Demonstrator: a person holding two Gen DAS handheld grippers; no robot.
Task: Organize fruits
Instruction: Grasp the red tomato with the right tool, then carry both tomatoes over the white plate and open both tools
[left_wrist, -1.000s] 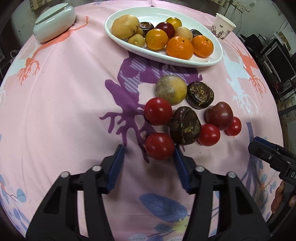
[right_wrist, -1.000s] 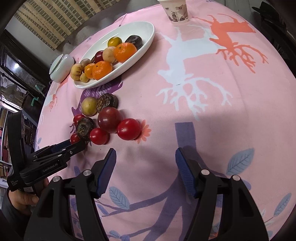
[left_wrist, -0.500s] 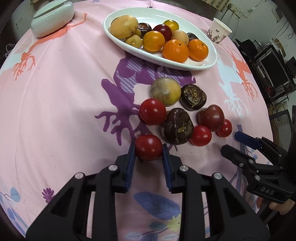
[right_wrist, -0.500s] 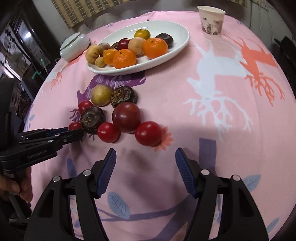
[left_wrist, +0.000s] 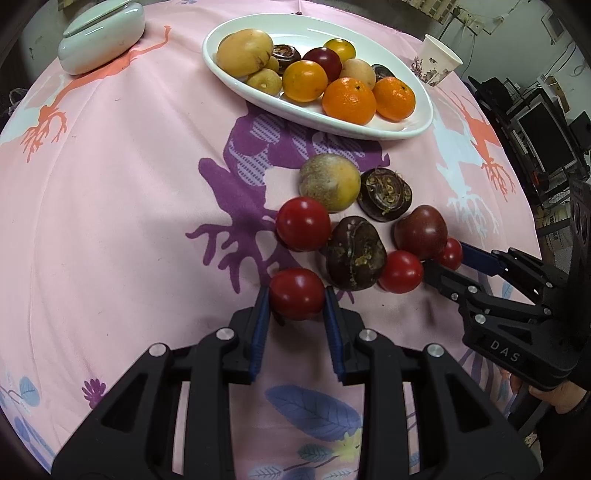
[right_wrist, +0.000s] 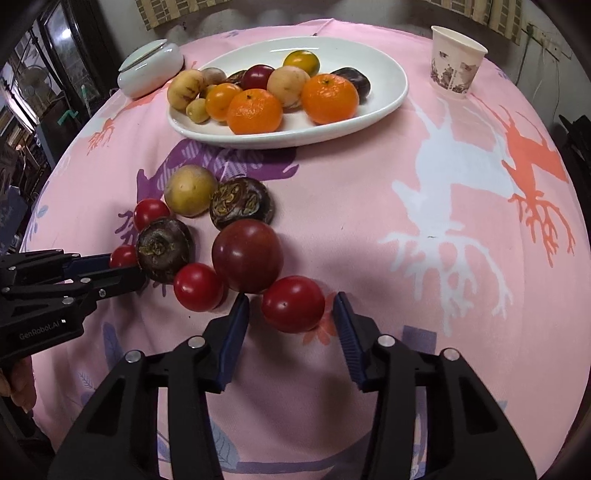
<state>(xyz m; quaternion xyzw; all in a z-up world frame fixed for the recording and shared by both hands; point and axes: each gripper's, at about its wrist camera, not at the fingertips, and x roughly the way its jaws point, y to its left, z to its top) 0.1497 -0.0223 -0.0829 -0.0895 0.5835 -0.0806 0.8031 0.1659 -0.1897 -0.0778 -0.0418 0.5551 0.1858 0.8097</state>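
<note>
My left gripper (left_wrist: 295, 299) is shut on a red tomato (left_wrist: 297, 293) at the near edge of a fruit cluster on the pink cloth. My right gripper (right_wrist: 291, 308) is open with its fingers on either side of another red tomato (right_wrist: 293, 303), not touching it. In the cluster lie more red tomatoes (left_wrist: 303, 223), a dark red tomato (right_wrist: 247, 254), two dark brown fruits (left_wrist: 355, 253) and a yellow round fruit (left_wrist: 329, 182). A white oval plate (left_wrist: 406, 127) at the back holds oranges, yellow fruits and dark fruits.
A paper cup (right_wrist: 456, 61) stands at the back right of the plate. A white lidded dish (left_wrist: 101, 37) sits at the back left. The table's round edge drops away on all sides; dark furniture stands beyond.
My left gripper closed on the near red tomato. My right gripper moved forward to straddle the rightmost red tomato.
</note>
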